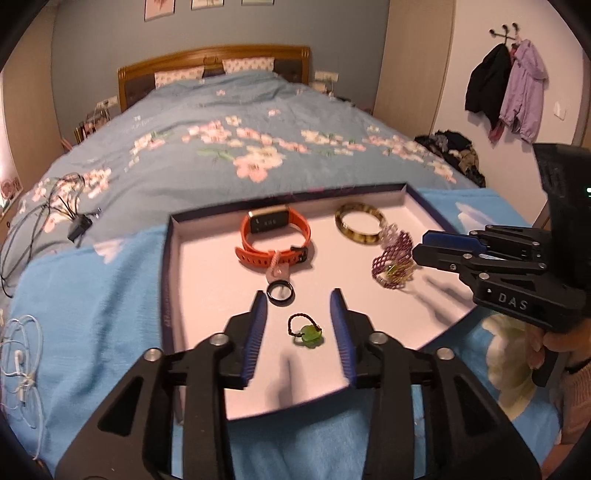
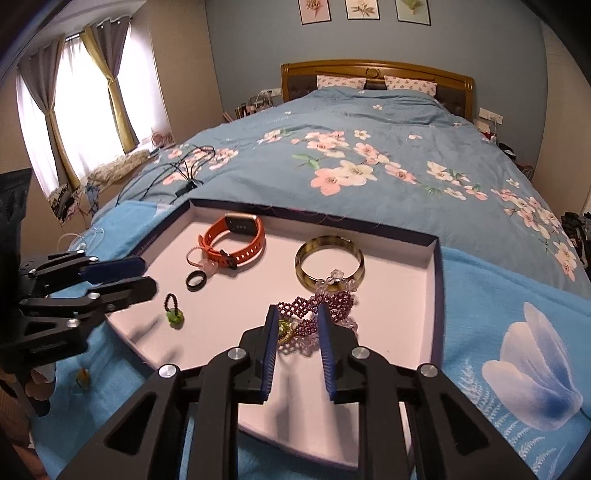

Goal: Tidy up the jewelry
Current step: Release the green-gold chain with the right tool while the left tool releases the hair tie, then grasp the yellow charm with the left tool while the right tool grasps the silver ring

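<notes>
One tray [image 1: 168, 258] — one watch [image 1: 275, 236], one bangle [image 1: 360, 225], two rings [image 1: 279, 291]

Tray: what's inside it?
Inside the tray: orange smartwatch, tortoiseshell bangle, black ring, green-charm ring, purple beaded bracelet. The bracelet covers part of the bangle's near rim; the floor under it is hidden.

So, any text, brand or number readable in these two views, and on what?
"DAS": raised letters on the right gripper body.
Watch screen: some marks, too blurred to read.
Tray outer left wall: a line of print, too small to read.
Left gripper body: a raised word, too blurred to read.
Wall pictures: no lettering visible.
</notes>
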`<state>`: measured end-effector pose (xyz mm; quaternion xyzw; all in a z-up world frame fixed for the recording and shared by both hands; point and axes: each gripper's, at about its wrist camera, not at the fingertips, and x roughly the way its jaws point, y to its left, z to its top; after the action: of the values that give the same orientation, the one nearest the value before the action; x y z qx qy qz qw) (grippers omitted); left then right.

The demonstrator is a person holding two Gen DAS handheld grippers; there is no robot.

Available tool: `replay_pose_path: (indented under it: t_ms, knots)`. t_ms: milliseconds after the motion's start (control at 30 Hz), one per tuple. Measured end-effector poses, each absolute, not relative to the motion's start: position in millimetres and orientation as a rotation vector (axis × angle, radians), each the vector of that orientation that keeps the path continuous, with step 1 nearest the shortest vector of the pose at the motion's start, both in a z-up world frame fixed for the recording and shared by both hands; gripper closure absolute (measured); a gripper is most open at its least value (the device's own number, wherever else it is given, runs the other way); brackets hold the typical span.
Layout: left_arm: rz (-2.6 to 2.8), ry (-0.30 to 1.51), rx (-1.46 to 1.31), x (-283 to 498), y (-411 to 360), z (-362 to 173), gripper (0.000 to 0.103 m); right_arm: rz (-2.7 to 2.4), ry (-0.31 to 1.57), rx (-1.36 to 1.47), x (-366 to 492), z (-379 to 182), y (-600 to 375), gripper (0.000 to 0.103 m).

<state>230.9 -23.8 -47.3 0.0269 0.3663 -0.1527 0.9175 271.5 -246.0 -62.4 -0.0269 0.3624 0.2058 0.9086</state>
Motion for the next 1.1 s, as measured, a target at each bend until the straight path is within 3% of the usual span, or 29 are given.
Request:
replay_pose_path:
  t_ms: [133,400,733,1100]
  knots:
    - [-0.316,0.688,0.061,205,-6,-29,0.058,0.458,0.723,-0.038,251,-51,-251,0.079]
    - [-0.333,0.657,0.034,148,34,-25,0.051,0.597,0.730,-0.087,196,-52,-235,0.069]
    - [-0.363,0.771,0.063,98,37,-65,0.049,0.648,0.838,-0.127,164,-86,-207,0.066]
    - [-0.378,0.840,0.042,96,30,-79,0.051,0.629,0.872,-0.151,162,-95,-187,0.065]
